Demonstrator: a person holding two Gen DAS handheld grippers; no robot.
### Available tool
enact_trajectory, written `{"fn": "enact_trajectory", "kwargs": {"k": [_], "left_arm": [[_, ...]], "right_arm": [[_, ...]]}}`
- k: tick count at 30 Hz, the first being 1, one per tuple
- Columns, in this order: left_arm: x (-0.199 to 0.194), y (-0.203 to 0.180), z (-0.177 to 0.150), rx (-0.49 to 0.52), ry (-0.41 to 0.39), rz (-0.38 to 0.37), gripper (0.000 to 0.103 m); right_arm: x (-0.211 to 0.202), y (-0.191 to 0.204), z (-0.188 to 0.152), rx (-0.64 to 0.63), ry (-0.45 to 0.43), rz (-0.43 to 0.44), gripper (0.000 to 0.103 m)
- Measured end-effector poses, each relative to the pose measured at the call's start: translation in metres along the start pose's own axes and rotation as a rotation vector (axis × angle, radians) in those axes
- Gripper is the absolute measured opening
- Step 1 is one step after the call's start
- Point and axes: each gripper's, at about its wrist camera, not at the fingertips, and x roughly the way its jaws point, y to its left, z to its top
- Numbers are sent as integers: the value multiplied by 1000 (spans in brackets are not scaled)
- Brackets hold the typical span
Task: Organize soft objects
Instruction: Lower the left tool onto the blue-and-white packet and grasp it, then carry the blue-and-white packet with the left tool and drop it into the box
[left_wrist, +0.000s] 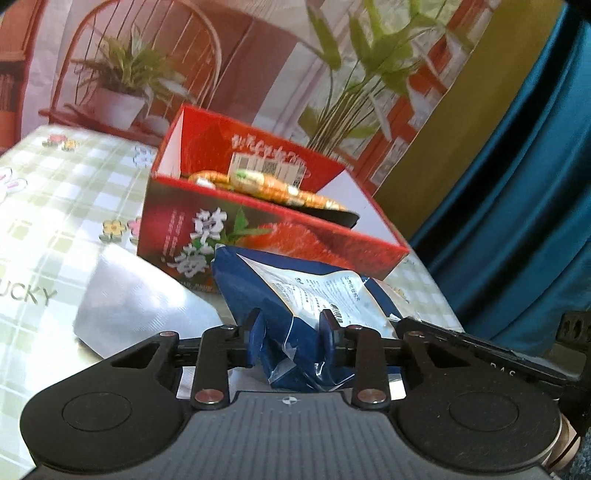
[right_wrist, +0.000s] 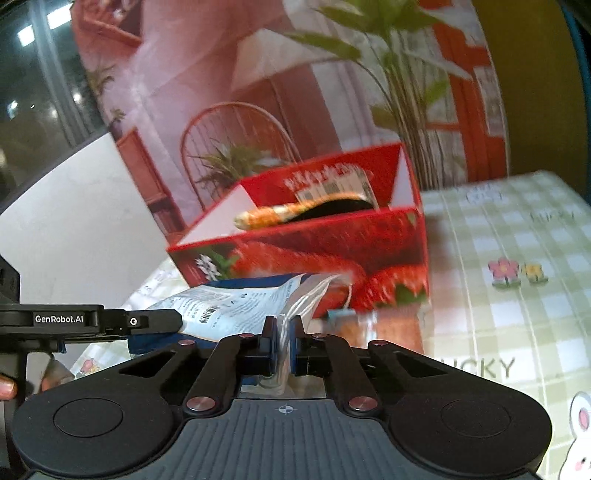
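A blue snack pouch (left_wrist: 251, 291) with a white printed back hangs just in front of the red strawberry box (left_wrist: 295, 240). My left gripper (left_wrist: 291, 328) is shut on the pouch's crumpled lower end. My right gripper (right_wrist: 282, 332) is shut on the clear sealed edge of the same pouch (right_wrist: 229, 299). Both hold it a little above the checked tablecloth (left_wrist: 55, 221). The open red box (right_wrist: 295, 258) holds orange-patterned packets (left_wrist: 266, 184) and something black. From the right wrist view the left gripper's body (right_wrist: 92, 321) shows at the left.
A flat silver pouch (left_wrist: 136, 299) lies on the cloth left of the blue one. A printed backdrop stands behind the box, a blue curtain (left_wrist: 517, 184) to the right and a white board (right_wrist: 74, 203) beside the table. A person's fingers (right_wrist: 7, 387) hold the left gripper.
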Motion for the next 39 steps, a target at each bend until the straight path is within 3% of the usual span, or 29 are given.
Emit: {"fn": "enact_trajectory", "kwargs": {"k": [8, 17, 24, 29, 34, 39], "left_arm": [[-29, -16, 14, 112, -76, 13, 34], [-16, -25, 59, 184, -120, 33, 34], [32, -24, 113, 232, -120, 85, 34], [73, -9, 138, 173, -79, 142, 35], [98, 2, 134, 139, -39, 210, 35], [101, 7, 134, 119, -37, 221, 35]], "right_arm": [[-19, 22, 20, -100, -65, 36, 6], [-10, 24, 65, -171, -110, 47, 6], [36, 7, 113, -163, -117, 15, 6], [87, -10, 139, -129, -70, -29, 6], [126, -24, 136, -70, -21, -56, 6], [142, -24, 123, -70, 3, -91, 6]]}}
